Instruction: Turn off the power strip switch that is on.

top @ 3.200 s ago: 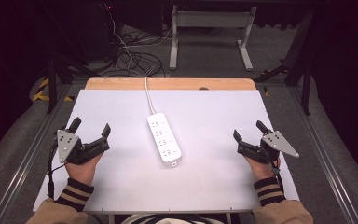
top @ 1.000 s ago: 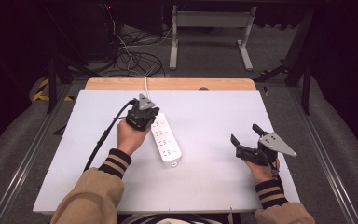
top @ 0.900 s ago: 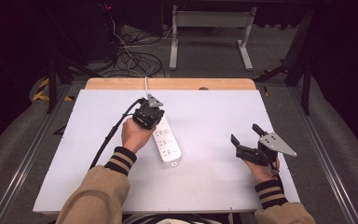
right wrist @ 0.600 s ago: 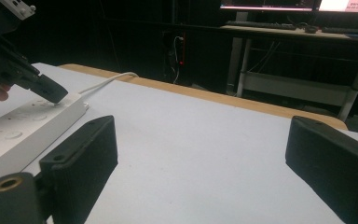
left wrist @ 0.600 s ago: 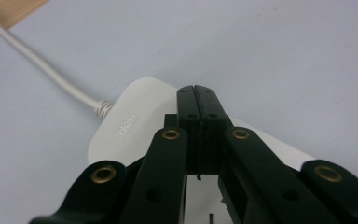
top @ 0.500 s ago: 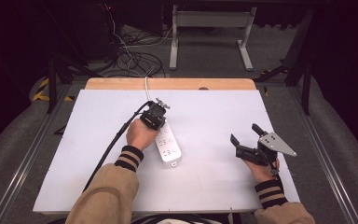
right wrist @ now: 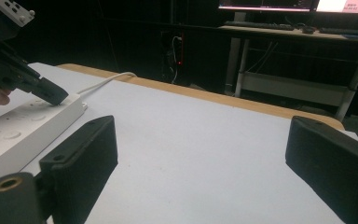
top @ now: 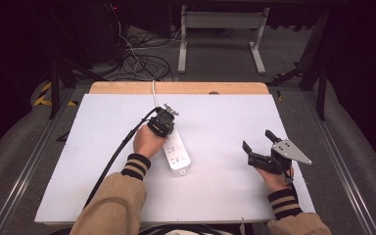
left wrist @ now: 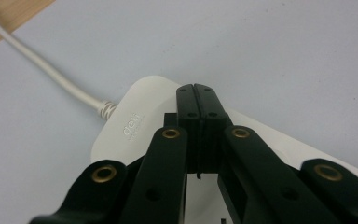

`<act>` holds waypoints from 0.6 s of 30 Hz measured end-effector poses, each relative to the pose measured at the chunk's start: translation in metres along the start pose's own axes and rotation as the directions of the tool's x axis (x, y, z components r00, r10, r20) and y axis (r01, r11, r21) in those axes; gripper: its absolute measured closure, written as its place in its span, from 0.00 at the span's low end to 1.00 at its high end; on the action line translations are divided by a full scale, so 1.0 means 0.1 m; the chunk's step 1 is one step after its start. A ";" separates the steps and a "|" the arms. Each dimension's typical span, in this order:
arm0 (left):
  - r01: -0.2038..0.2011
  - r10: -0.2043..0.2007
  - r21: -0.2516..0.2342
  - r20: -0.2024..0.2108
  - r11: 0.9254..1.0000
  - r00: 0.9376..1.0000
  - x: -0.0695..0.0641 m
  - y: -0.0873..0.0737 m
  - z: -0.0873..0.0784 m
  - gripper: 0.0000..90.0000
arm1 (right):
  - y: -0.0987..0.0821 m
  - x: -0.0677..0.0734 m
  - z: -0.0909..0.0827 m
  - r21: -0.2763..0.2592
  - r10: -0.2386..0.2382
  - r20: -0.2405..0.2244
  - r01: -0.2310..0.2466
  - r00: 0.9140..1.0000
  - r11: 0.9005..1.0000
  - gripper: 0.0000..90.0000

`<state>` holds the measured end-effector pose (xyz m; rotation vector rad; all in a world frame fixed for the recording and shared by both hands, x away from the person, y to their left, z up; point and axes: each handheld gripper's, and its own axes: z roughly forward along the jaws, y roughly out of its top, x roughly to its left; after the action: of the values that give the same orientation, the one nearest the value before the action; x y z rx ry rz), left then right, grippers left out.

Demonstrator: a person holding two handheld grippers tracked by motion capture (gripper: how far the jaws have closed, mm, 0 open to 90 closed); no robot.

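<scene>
On power strip (left wrist: 135, 123) marked "deli", left tongs (left wrist: 197, 91) closed empty, right tongs (right wrist: 205, 154) wide apart.

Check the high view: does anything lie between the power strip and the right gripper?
Nothing: between the power strip and the right gripper lies bare white tabletop, in the high view.

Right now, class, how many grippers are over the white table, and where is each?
2. The left gripper, jaws shut, presses on the cord end of the power strip near the table's middle. The right gripper, jaws open, is at the right side, apart from the strip.
</scene>
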<state>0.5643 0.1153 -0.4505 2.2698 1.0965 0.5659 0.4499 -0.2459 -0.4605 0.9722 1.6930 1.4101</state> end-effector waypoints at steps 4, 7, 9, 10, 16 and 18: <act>0.011 -0.011 -0.013 0.008 1.000 1.000 0.01 -0.02 0.00 1.00 | 0.00 0.00 0.00 -0.001 -0.004 0.000 0.004 1.000 1.000 0.10; 0.014 -0.014 -0.014 0.005 1.000 1.000 0.01 -0.03 0.00 1.00 | 0.00 0.01 0.00 0.001 -0.004 0.001 0.004 1.000 1.000 0.10; 0.000 0.000 -0.008 -0.013 1.000 1.000 -0.02 -0.02 0.01 1.00 | 0.00 0.01 0.00 0.000 -0.004 0.001 0.004 1.000 1.000 0.10; 0.000 0.000 -0.008 -0.013 1.000 1.000 -0.02 -0.02 0.01 1.00 | 0.00 0.01 0.00 -0.001 -0.004 0.000 0.004 1.000 1.000 0.10; -0.003 0.003 -0.009 -0.019 1.000 1.000 -0.01 -0.03 0.01 1.00 | 0.00 0.01 -0.01 0.000 -0.005 0.002 0.005 1.000 1.000 0.10; -0.003 0.003 -0.008 -0.025 1.000 1.000 -0.02 -0.03 0.01 1.00 | 0.00 0.01 0.00 0.001 -0.004 0.002 0.004 1.000 1.000 0.10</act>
<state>0.5625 0.1151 -0.4533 2.2639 1.1006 0.5999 0.4493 -0.2454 -0.4604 0.9695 1.6934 1.4058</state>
